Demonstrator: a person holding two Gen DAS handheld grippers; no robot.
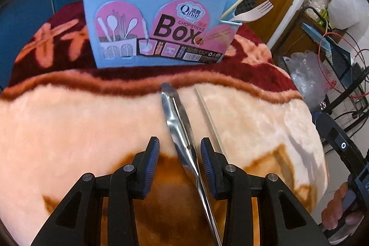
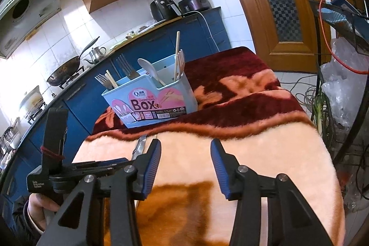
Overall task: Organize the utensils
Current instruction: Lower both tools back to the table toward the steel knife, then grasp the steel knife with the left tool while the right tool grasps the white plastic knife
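A light blue chopsticks box stands on the blanket at the far side; it also shows in the right wrist view. It holds forks, spoons and chopsticks. A metal utensil lies flat on the blanket, its handle running between the fingers of my left gripper, which is open just above it. A pale chopstick lies on the blanket just right of it. My right gripper is open and empty over the blanket. The metal utensil's tip shows left of it.
A fleece blanket in peach, brown and dark red covers the table. Blue kitchen cabinets and a wooden door stand behind. A rack with cables and plastic bags is at the right.
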